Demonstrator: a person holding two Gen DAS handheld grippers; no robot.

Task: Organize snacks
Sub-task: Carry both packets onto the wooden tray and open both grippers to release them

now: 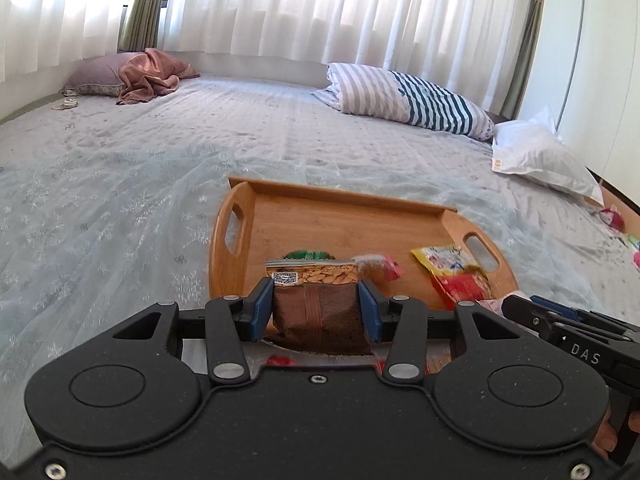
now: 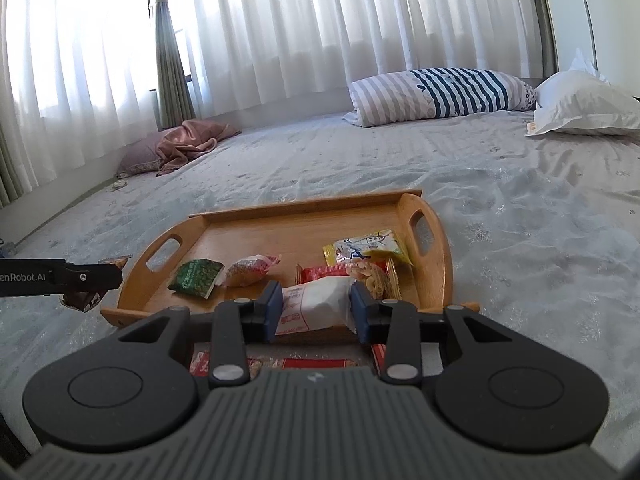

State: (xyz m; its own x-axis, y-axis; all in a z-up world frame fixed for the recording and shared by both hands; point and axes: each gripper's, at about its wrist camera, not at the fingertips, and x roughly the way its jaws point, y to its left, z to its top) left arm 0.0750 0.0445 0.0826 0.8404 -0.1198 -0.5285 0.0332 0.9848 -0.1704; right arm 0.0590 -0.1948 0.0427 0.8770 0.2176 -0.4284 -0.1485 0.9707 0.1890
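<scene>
1. Two grippers are in your hands, each clamped on a snack.
2. Your left gripper [image 1: 316,308] pinches a brown peanut packet [image 1: 320,312] above the near edge of the wooden tray [image 1: 340,216].
3. Your right gripper [image 2: 316,312] squeezes a white packet [image 2: 316,304] over the tray's near rim.
4. The tray sits on the bed [image 2: 520,208], holding a green packet [image 2: 196,278], a pink packet [image 2: 250,269] and a yellow packet [image 2: 368,245].

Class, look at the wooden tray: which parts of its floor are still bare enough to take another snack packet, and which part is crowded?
The wooden tray is bare along its far wall, from handle to handle. A small gap lies between the pink packet and the red packet. The near half is crowded: green packet, pink, red and yellow packet.
</scene>
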